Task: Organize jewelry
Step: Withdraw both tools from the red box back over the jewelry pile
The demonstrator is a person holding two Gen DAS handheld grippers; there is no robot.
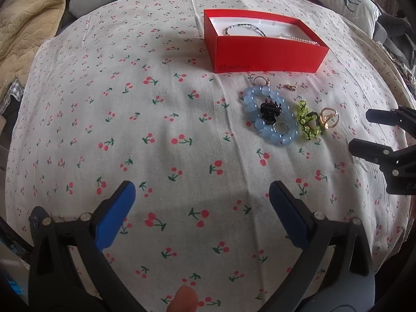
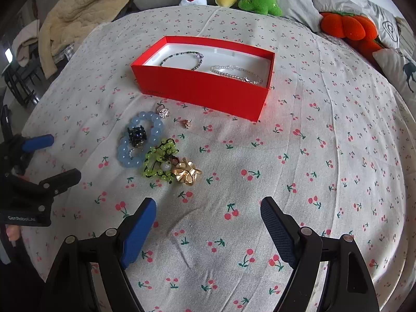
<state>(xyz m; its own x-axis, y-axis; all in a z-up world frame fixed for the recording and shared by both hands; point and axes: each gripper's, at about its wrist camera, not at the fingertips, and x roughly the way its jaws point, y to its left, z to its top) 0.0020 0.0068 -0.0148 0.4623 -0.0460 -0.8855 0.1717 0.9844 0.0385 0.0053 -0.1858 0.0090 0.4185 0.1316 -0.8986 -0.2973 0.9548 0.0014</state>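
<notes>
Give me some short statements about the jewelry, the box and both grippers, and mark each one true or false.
1. The red cardboard box already holds two thin bracelets. True.
2. The blue bead bracelet lies inside the box. False: it lies on the cherry-print cloth, outside.
3. The left gripper grips the gold flower ring. False: it is open and holds nothing.
4. The right gripper is open. True.
5. The green bead bracelet lies between the blue bracelet and the ring. True.
</notes>
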